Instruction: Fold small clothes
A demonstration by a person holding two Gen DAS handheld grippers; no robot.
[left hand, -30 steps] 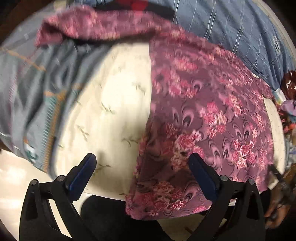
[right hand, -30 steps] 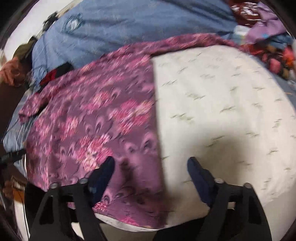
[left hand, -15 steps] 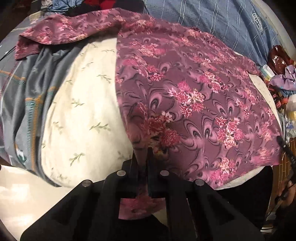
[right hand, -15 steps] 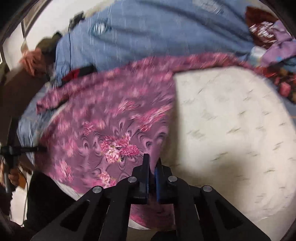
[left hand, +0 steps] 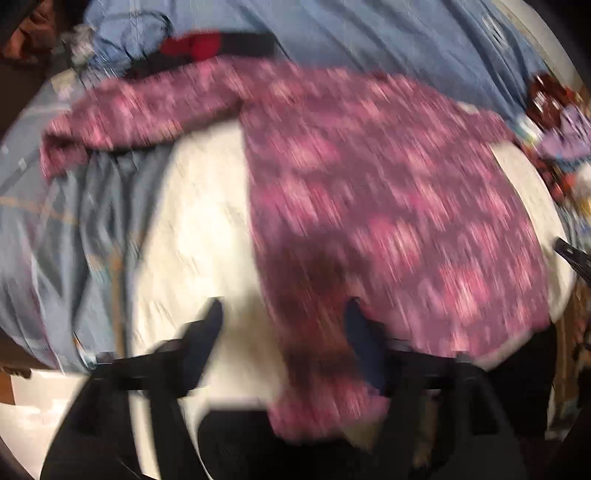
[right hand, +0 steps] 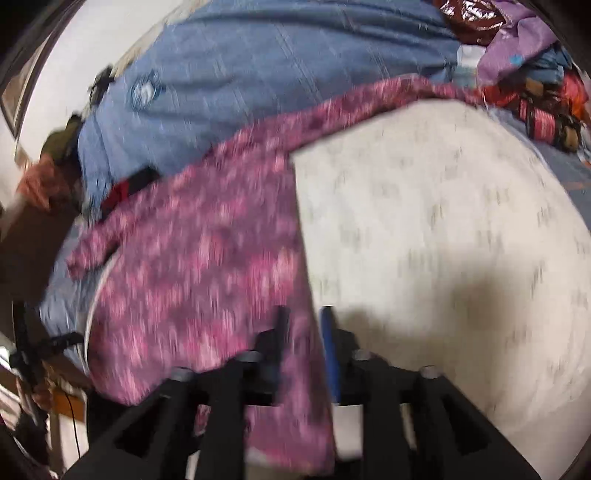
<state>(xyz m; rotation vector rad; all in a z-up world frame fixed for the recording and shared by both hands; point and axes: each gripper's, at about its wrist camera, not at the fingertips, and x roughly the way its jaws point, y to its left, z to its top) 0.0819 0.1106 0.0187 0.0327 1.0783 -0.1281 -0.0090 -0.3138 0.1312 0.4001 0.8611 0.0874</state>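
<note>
Left gripper (left hand: 284,325): jaws have just been opening and stand wide apart, the near hem of the purple-and-pink floral garment (left hand: 388,206) lying between them, no pad pressing that I can make out. Released. Frame badly motion-blurred.

Right gripper (right hand: 304,332): jaws have just been opening from a pinch and stand at a narrow gap. The garment's straight side edge runs down between the fingers; blur hides whether cloth touches a pad, but it reads as let go.

Garment lies flat on the cream cushion with small sprig print (right hand: 424,240), covering one half of it, one long edge straight down the middle. One sleeve trails off the far side onto the blue striped quilt (left hand: 369,33). Its near hem hangs just over the cushion's front edge. Grey-blue cloth with orange lines (left hand: 55,229) lies beside the cushion, and a heap of bright mixed fabrics (right hand: 535,96) sits at the far corner.

Handling, judged: thin, light, limp woven stuff; drapes, will sag and slide if lifted by one point. Best taken at hem corners or sleeve cuff, both grippers pinching the edge, not mid-panel.
</note>
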